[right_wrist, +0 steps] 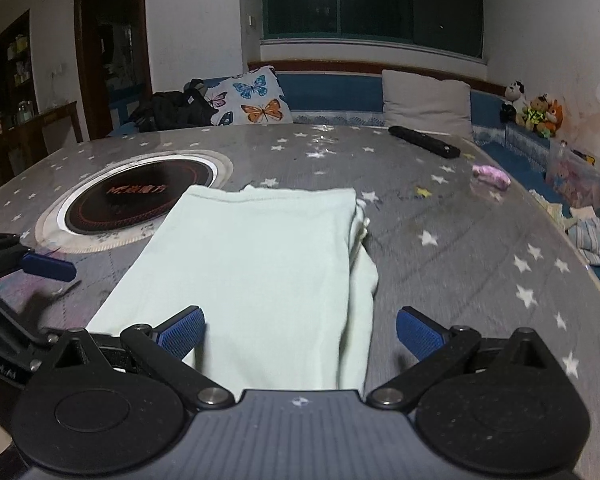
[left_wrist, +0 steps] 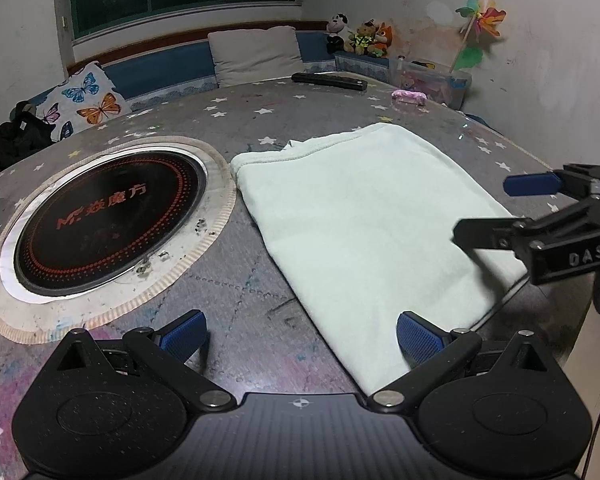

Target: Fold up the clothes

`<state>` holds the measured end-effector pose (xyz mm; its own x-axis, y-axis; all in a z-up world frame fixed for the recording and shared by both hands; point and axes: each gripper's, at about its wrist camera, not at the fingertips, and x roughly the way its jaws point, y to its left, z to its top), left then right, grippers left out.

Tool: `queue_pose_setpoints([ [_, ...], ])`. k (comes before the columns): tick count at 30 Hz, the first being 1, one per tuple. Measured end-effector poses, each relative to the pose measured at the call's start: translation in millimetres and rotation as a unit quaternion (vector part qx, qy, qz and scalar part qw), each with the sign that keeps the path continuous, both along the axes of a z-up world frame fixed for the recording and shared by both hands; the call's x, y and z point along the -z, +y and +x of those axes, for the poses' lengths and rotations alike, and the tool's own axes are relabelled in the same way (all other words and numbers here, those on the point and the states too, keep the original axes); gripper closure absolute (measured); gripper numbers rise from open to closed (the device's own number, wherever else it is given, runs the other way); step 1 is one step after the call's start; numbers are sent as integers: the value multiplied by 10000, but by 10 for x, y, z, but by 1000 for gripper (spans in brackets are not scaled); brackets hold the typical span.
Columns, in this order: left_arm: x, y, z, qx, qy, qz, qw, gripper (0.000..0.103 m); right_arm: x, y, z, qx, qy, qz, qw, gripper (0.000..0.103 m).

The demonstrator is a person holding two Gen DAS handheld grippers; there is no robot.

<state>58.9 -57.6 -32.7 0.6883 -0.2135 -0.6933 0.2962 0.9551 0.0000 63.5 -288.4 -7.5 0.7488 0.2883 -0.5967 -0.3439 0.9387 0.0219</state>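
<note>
Pale mint garment (left_wrist: 364, 220); grey tablecloth (left_wrist: 260, 280), white stars; blue gripper pads (left_wrist: 418, 338); butterfly-print cushion (right_wrist: 256, 98)

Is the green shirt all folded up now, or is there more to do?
Partly done. The pale green cloth already lies in a flat folded oblong on the starry table, with layers showing along one side. Nothing is in hand: the left gripper and right gripper are both open, poised at its near end. Probably left: another fold to make it smaller, though I can't be sure.
</note>
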Motion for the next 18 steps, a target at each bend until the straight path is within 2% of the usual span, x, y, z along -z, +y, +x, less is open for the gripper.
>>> queue_pose_setpoints([
  [9, 5, 29, 124, -80, 60, -37, 9999, 0, -10, 54, 232, -23, -69, -66, 10000, 0],
  [18, 36, 39, 221, -103, 159, -65, 9998, 0, 97, -34, 355, 59, 120, -83, 9999, 0],
])
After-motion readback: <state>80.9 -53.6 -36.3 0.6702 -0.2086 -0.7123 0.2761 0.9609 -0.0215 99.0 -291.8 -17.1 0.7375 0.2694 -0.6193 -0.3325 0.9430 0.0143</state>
